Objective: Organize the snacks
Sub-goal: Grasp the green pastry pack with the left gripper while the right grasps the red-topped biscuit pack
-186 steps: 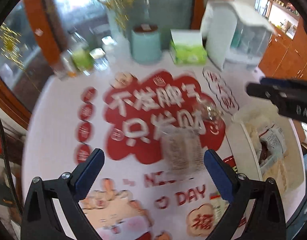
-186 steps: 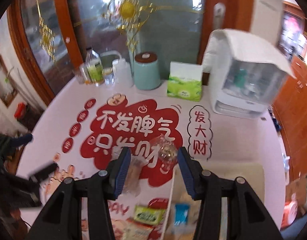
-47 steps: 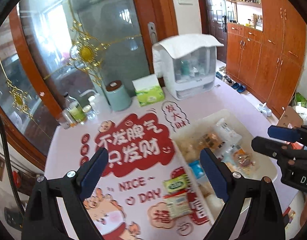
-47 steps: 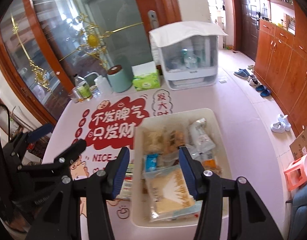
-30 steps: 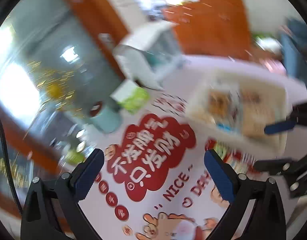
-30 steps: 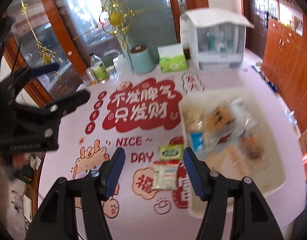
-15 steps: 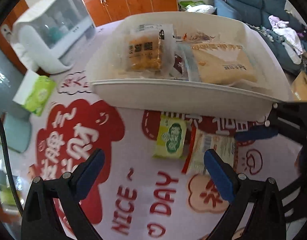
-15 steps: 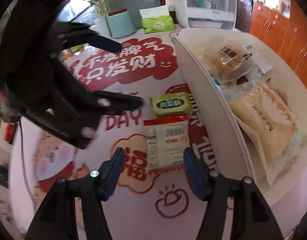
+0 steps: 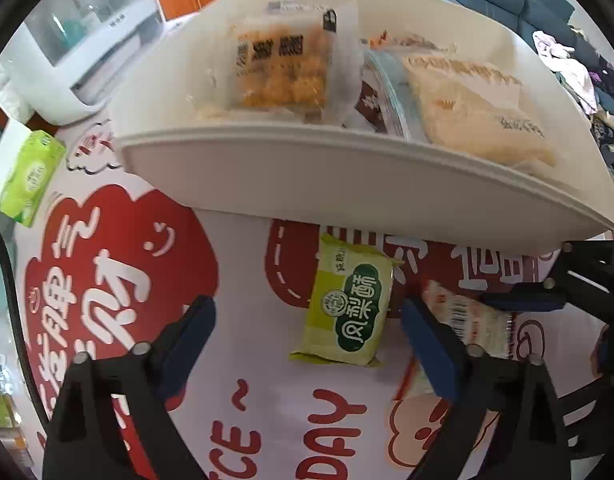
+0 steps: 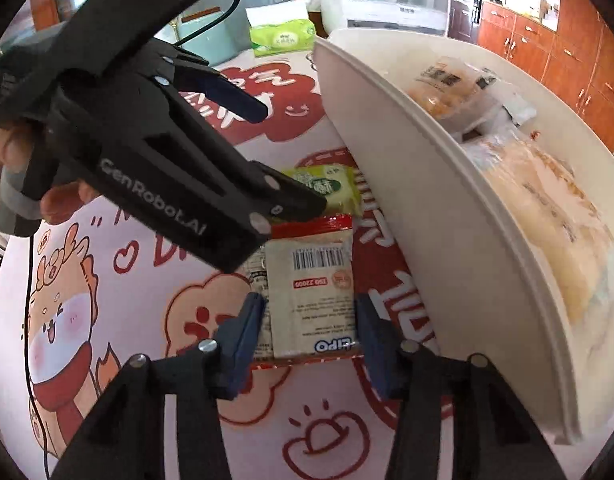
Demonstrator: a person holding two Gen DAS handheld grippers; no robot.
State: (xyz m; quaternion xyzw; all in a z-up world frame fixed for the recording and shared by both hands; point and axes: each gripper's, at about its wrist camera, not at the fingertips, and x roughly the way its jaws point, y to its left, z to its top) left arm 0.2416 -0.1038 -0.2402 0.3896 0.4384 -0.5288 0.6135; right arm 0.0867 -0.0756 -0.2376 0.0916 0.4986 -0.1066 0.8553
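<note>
A green snack packet [image 9: 353, 312] lies flat on the table just in front of the white bin [image 9: 347, 184]. My left gripper [image 9: 307, 340] is open and low over it, one finger on each side. A cream and red biscuit packet [image 10: 311, 292] lies beside the green packet [image 10: 327, 184]. My right gripper [image 10: 307, 336] is open, its fingers on either side of the biscuit packet's near end. The bin [image 10: 427, 208] holds several wrapped snacks.
A green tissue box [image 9: 27, 176] and a white cabinet-like appliance [image 9: 87, 40] stand at the far side of the table. The left gripper's body [image 10: 147, 152] crosses the right wrist view just left of the packets. The tablecloth is printed red and white.
Both grippers have come down from high above the table to the two packets beside the bin. Both stay open.
</note>
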